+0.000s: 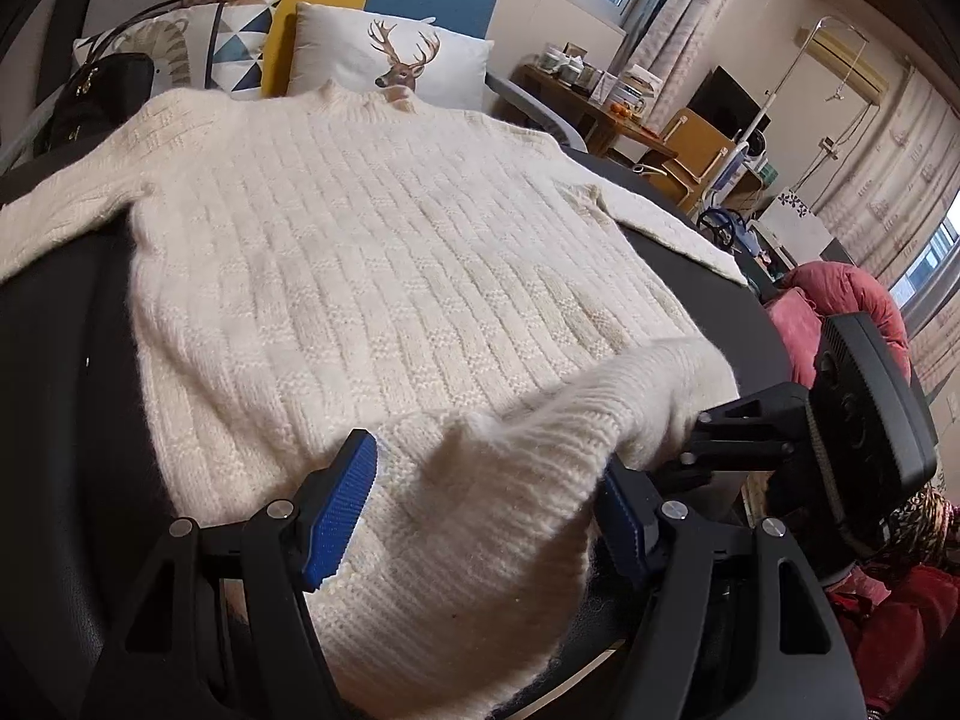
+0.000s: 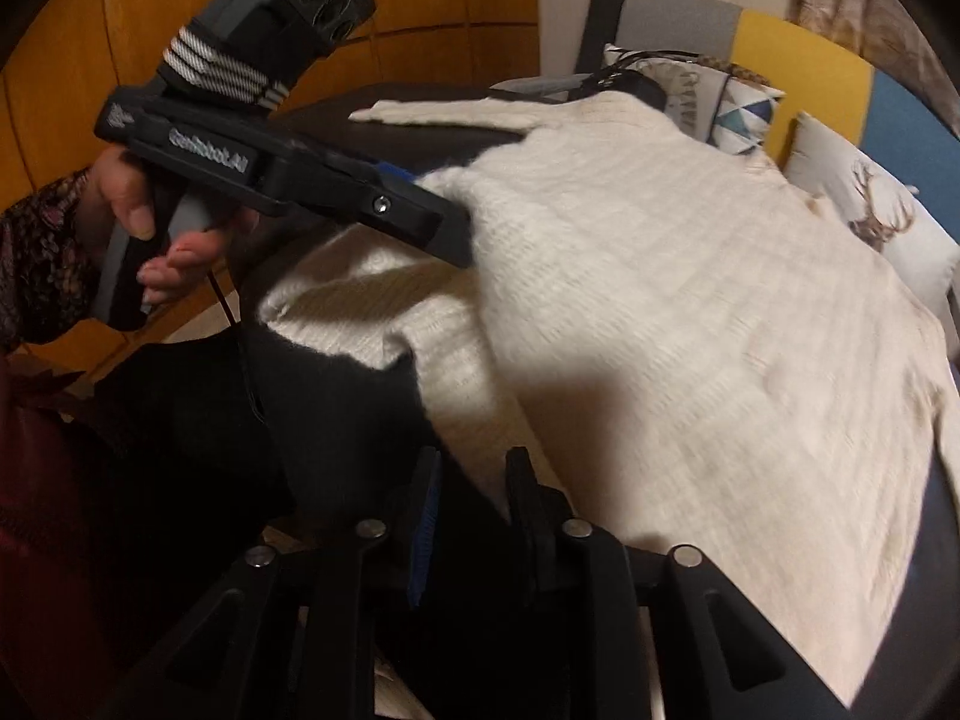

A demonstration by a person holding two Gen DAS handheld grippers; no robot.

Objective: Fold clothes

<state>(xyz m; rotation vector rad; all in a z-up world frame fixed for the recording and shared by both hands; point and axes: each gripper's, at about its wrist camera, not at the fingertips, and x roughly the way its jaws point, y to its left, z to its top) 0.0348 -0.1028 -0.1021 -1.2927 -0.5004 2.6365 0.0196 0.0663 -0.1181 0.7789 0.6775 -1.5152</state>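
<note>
Cream sweater [image 1: 372, 276] lying on dark table [image 1: 78, 360], left gripper [image 1: 480, 516] gaping around hem fold, "GenRobot.AI" showing only in right view, right gripper [image 2: 474, 516] narrowly parted, gripping nothing.

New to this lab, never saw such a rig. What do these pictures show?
No robot: a person holds two tongs, each with a camera looking forward. One picture is from the left tongs, the other from the right tongs, which also shows the hand holding the left one. A white sweater lies on a dark table. Its hem sits between the wide left tongs; pinched or not, I cannot tell. The right tongs are slightly open, empty.
</note>
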